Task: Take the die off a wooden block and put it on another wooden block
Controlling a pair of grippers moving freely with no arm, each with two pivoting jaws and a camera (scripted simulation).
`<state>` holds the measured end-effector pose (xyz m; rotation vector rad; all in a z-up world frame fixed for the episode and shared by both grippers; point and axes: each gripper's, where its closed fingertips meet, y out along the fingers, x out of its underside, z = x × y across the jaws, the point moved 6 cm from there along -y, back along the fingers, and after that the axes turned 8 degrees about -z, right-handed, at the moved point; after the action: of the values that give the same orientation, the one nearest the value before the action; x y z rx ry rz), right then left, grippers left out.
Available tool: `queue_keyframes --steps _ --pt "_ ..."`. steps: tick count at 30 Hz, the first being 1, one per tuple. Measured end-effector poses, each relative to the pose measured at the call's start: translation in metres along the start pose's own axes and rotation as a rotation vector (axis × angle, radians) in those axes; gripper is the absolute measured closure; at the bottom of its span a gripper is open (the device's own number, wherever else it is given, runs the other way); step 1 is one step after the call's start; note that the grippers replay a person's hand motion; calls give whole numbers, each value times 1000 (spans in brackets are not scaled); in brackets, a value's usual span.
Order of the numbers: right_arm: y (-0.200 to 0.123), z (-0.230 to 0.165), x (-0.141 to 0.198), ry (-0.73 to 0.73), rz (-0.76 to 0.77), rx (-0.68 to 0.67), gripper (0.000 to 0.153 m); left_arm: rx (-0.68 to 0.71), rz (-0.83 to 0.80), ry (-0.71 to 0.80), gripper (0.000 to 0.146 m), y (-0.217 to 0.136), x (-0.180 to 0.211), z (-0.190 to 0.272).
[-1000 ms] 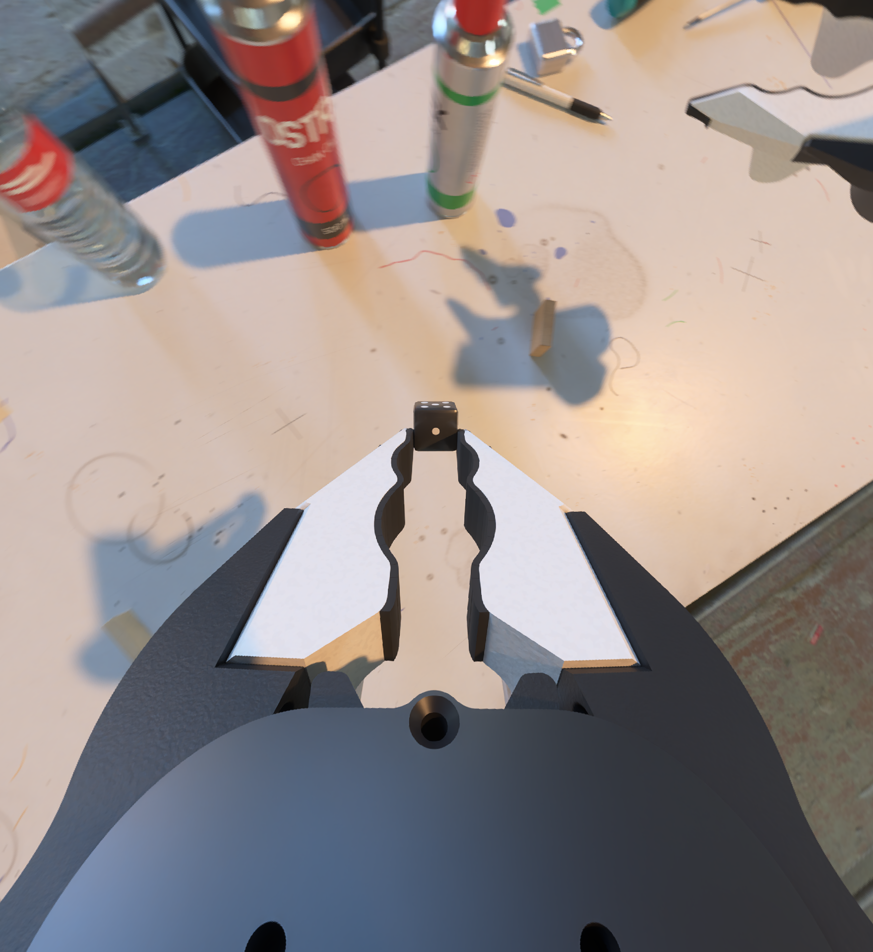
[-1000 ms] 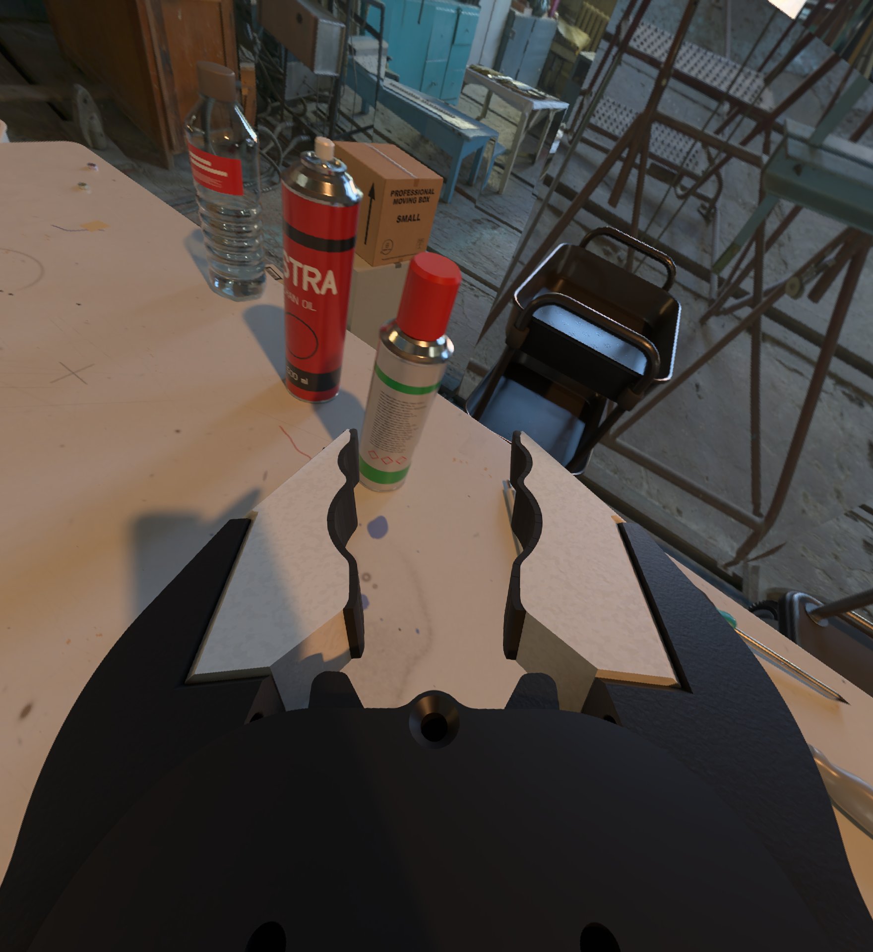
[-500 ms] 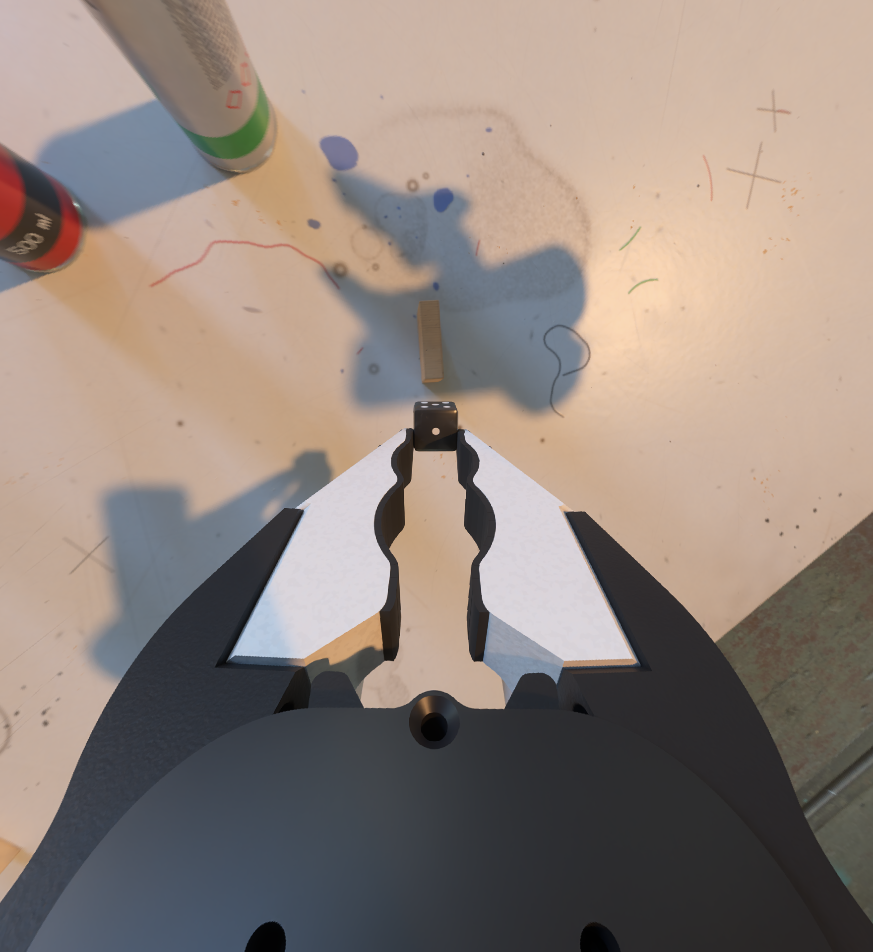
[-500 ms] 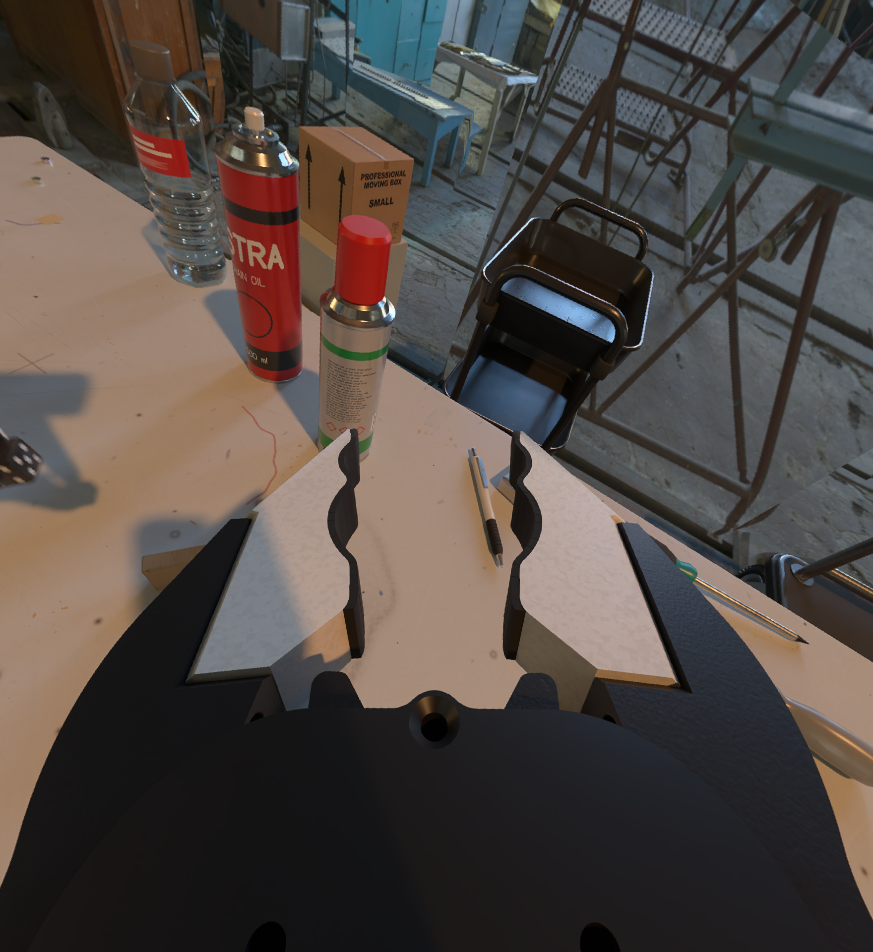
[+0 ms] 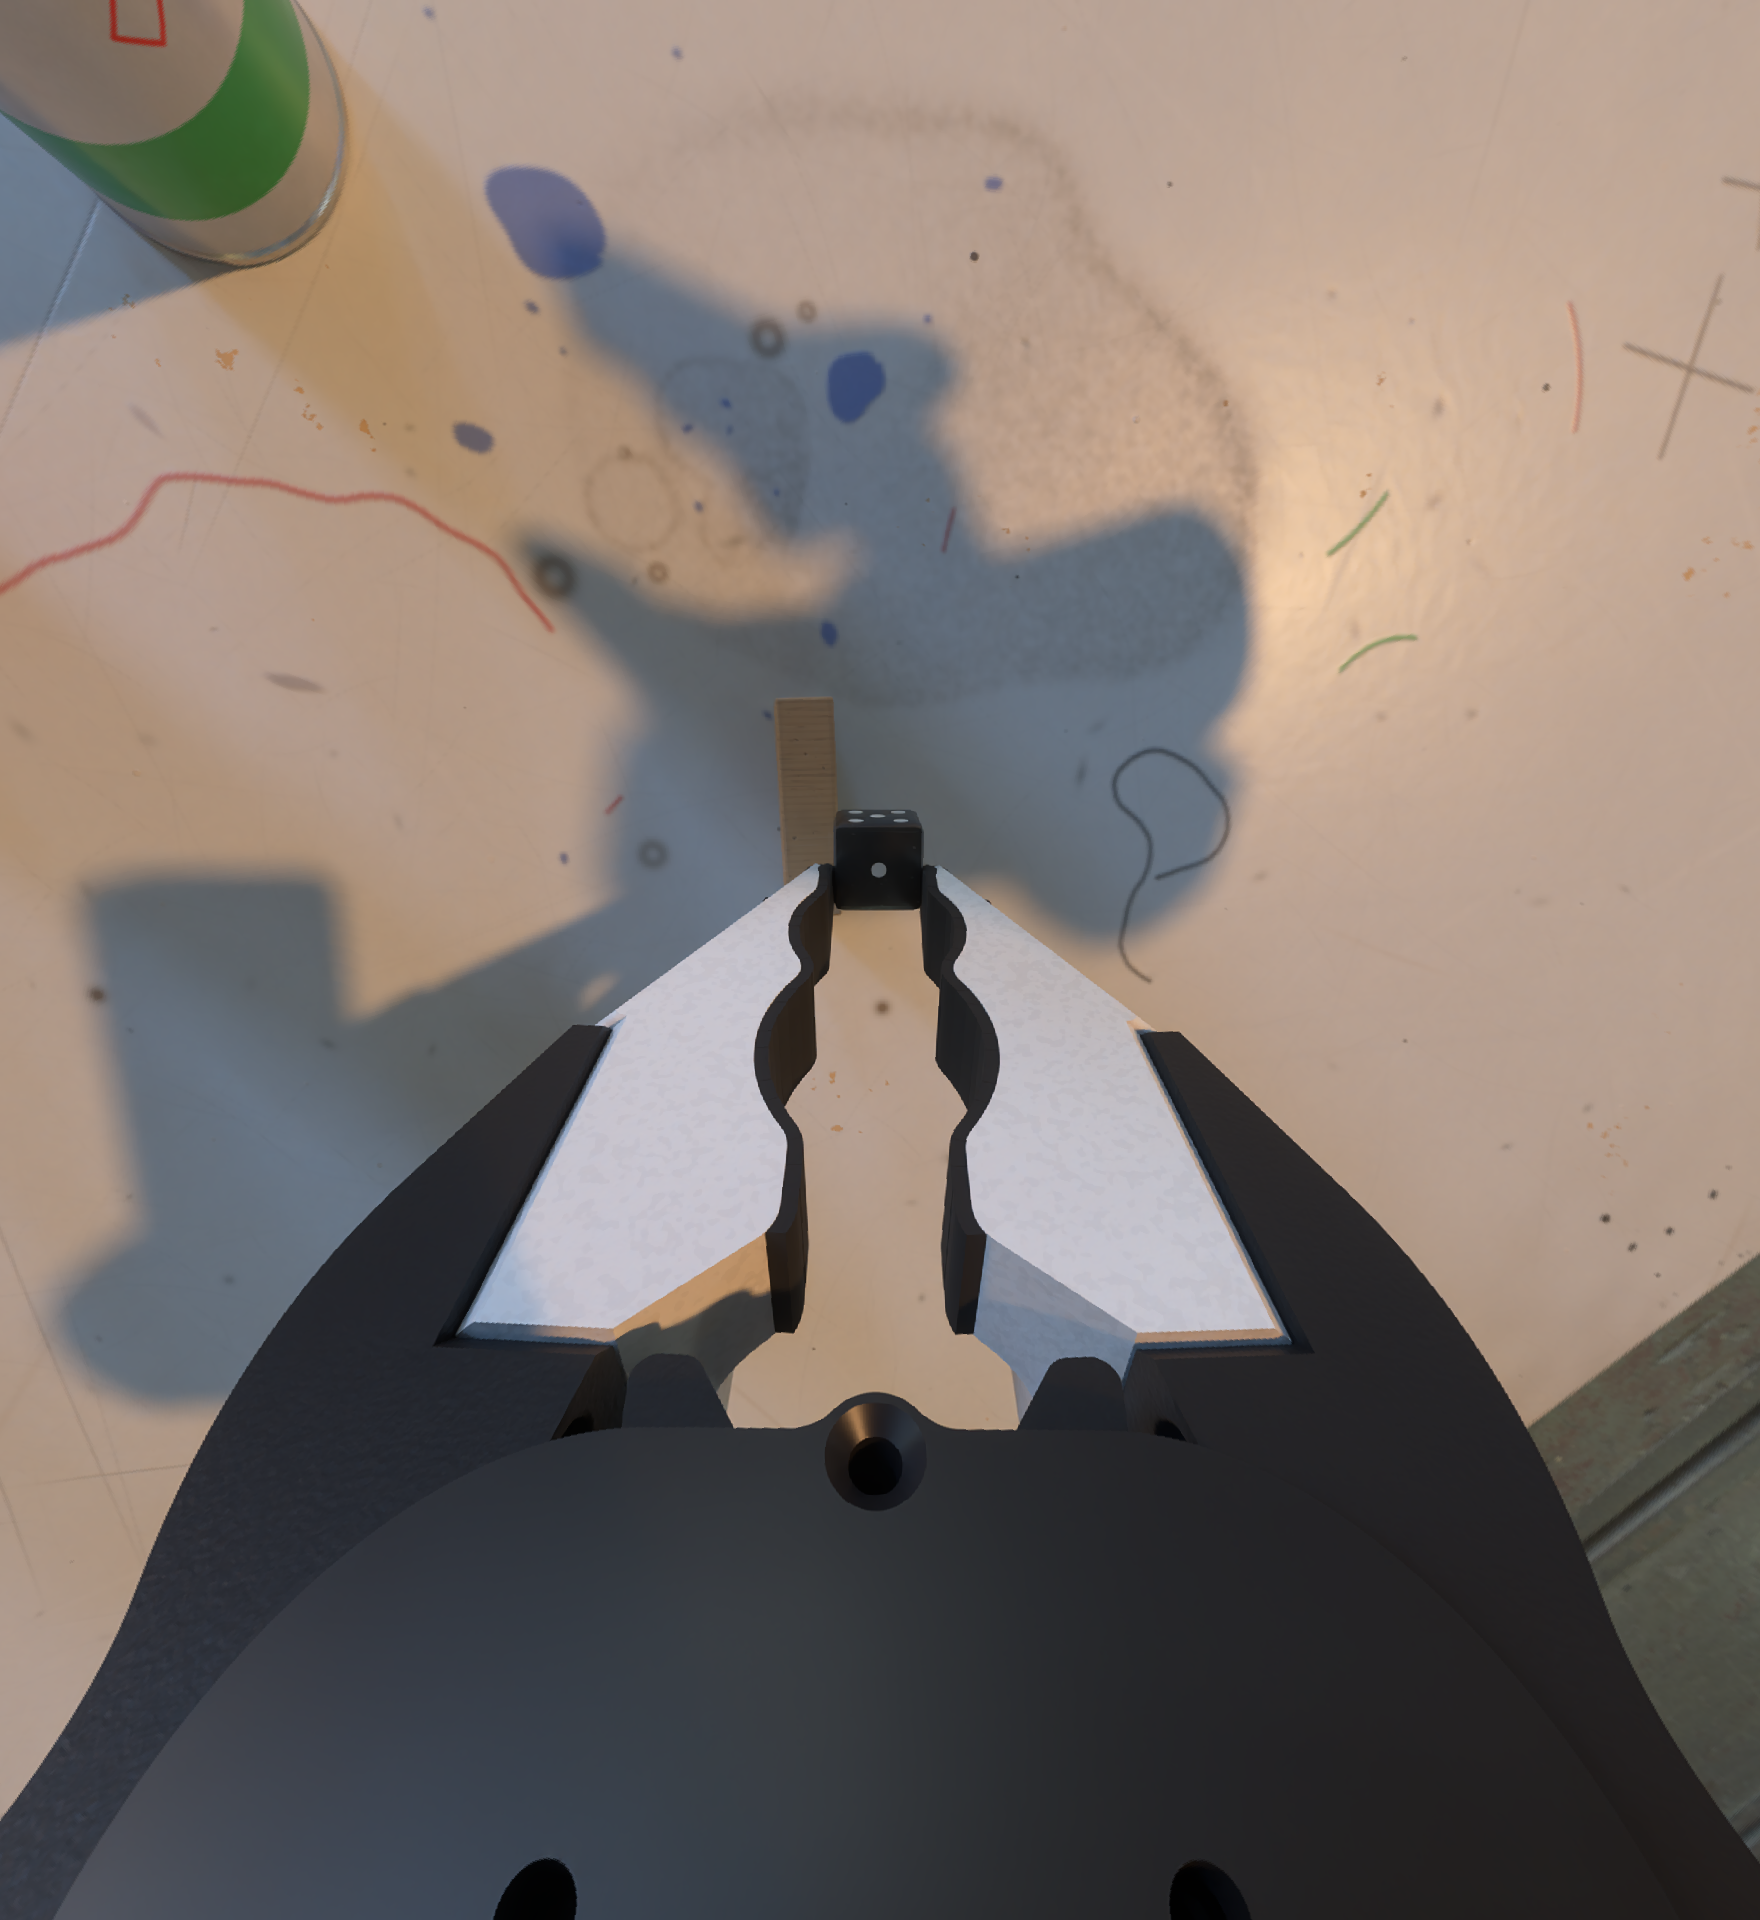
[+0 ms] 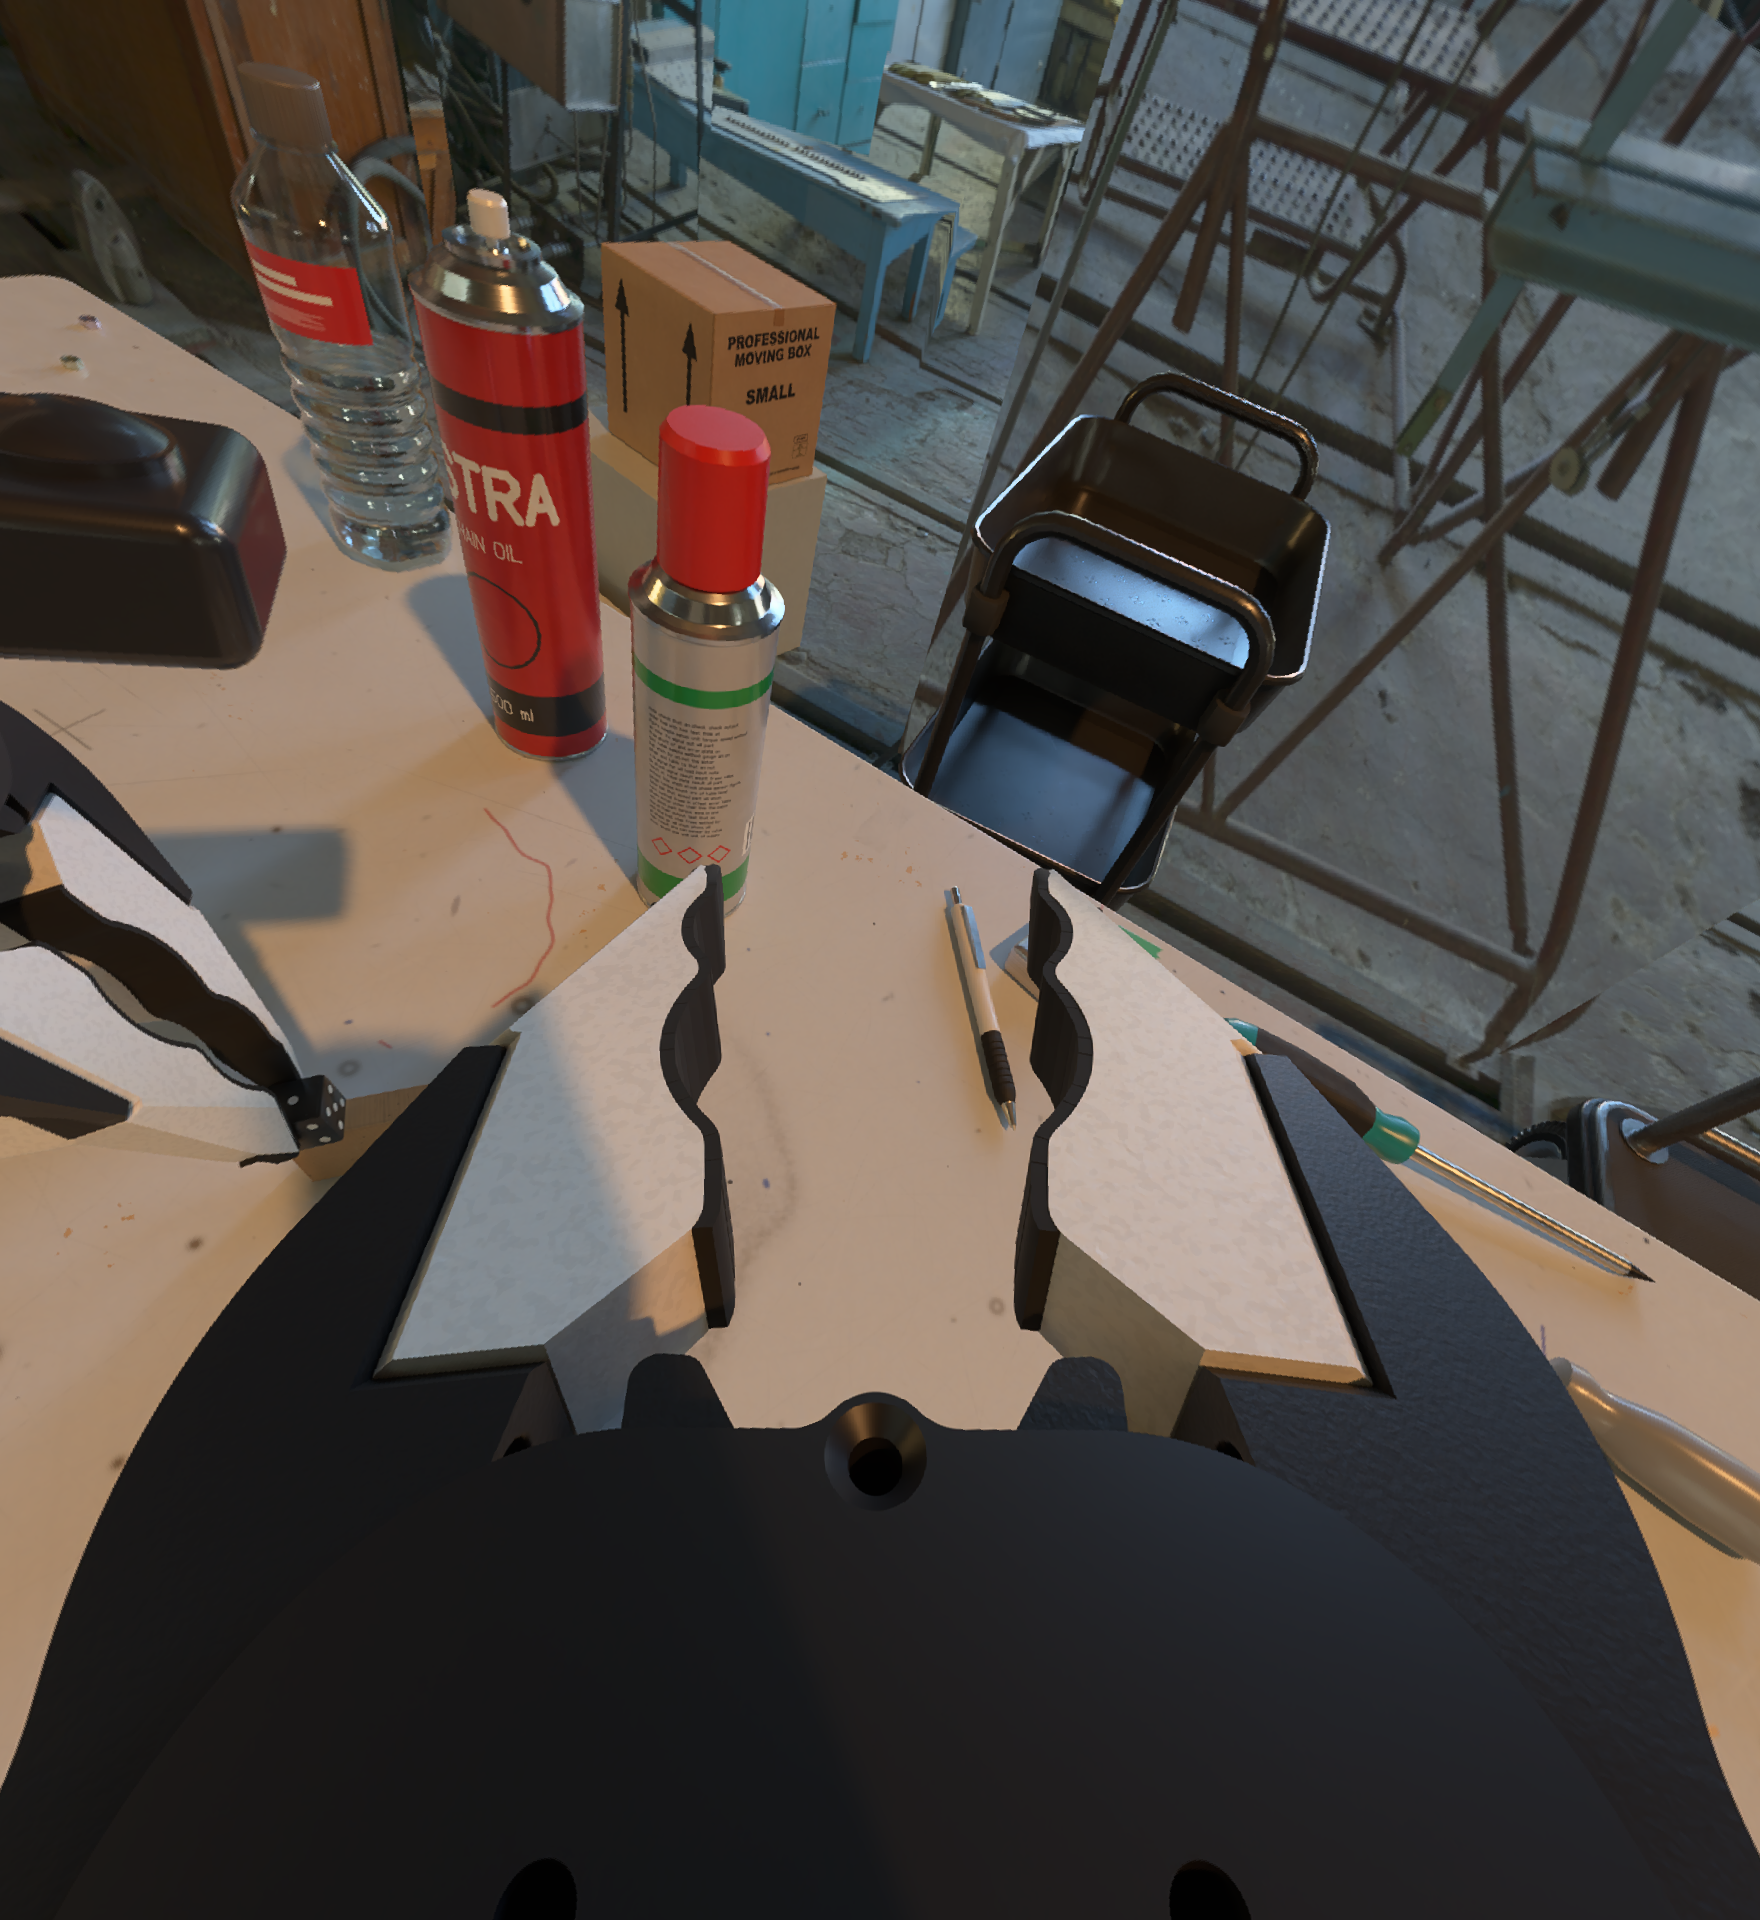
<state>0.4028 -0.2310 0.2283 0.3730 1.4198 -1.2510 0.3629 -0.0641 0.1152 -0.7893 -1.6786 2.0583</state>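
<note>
I had the left gripper [image 5: 878, 891] pinched on the black die [image 5: 878, 858], over a wooden block [image 5: 805, 771] on the desk [image 5: 1478, 831]. Right gripper [image 6: 874, 940] gaped wide, empty.

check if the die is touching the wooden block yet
Cannot tell. In the left wrist view the die, pinched in the left gripper, overlaps the wooden block; neither view plainly shows contact or a gap.

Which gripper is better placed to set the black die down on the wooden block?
Left. The left gripper already holds the small black die at its tips, just above the thin pale wooden block. The right gripper is open, empty and off to the side.
</note>
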Motion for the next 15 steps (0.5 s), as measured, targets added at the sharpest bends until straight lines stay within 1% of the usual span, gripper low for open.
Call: queue_keyframes --steps 4,11,15 --pt "4 -1 1 -7 -14 -2 93 -23 -3 0 130 7 -2 -4" --pt "8 -2 3 -7 -28 -9 93 -18 1 -39 130 16 -6 -12" --pt "9 0 5 -2 -32 -8 93 2 26 -32 118 11 -7 -12"
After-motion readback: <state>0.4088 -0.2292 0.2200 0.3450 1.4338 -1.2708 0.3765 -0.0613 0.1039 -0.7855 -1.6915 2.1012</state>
